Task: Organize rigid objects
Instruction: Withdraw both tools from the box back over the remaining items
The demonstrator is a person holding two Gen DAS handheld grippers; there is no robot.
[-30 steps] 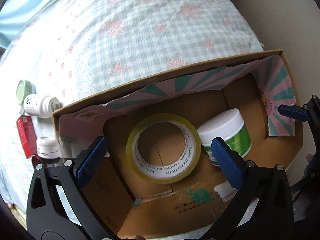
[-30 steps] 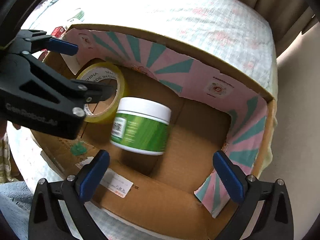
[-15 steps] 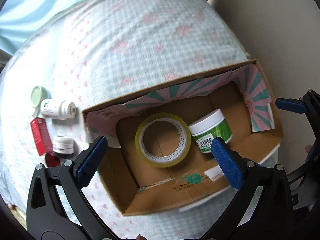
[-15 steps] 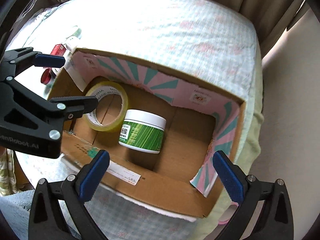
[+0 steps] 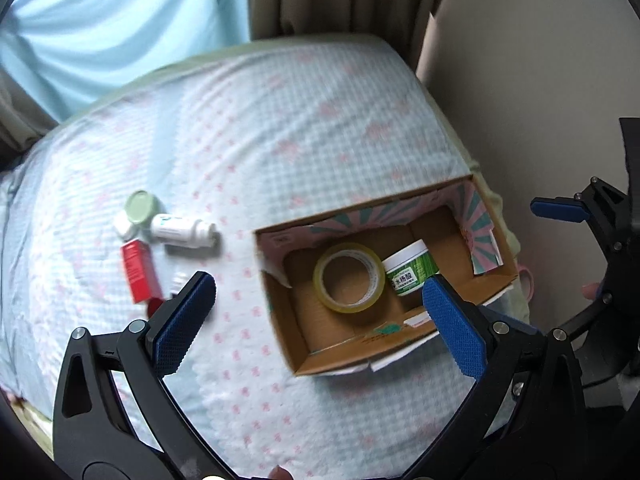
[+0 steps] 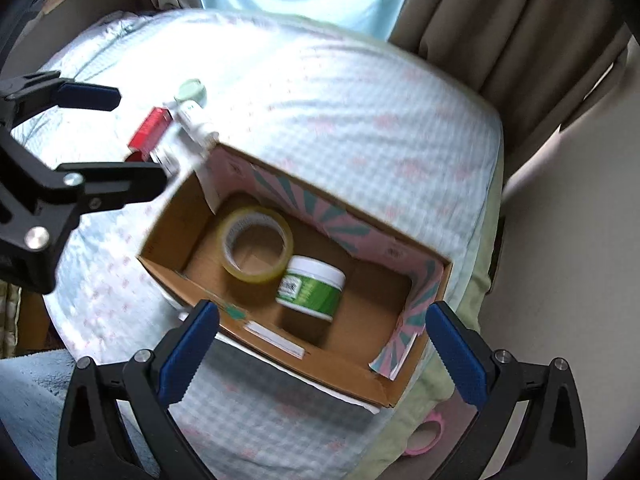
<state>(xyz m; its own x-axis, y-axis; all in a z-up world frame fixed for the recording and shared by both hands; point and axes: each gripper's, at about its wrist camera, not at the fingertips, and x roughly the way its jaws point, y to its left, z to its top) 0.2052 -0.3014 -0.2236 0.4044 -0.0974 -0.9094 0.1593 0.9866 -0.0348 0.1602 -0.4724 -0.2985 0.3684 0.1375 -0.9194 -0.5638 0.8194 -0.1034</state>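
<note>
An open cardboard box [image 5: 294, 344] [image 6: 168, 240] lies on the bed. Inside it are a roll of yellowish tape [image 5: 348, 278] [image 6: 256, 244] and a green jar with a white lid [image 5: 410, 274] [image 6: 312, 288]. Left of the box lie a red box [image 5: 138, 276] [image 6: 150, 136], a white bottle [image 5: 182, 232] [image 6: 192, 118], a pale green lid [image 5: 140, 206] [image 6: 192, 90] and a small jar partly hidden by my left finger. My left gripper [image 5: 320, 324] is open and empty, high above the bed. My right gripper [image 6: 320, 356] is open and empty above the box.
The bed has a checked floral cover [image 5: 280, 128]. Curtains [image 6: 500, 20] hang behind it, and a wall [image 5: 540, 60] is to the right. A pink object [image 6: 424, 436] lies on the floor near the bed's corner.
Both grippers have pulled up and back from the box, so the box looks much smaller. The tape and jar stay inside it. More of the bed and loose items shows.
</note>
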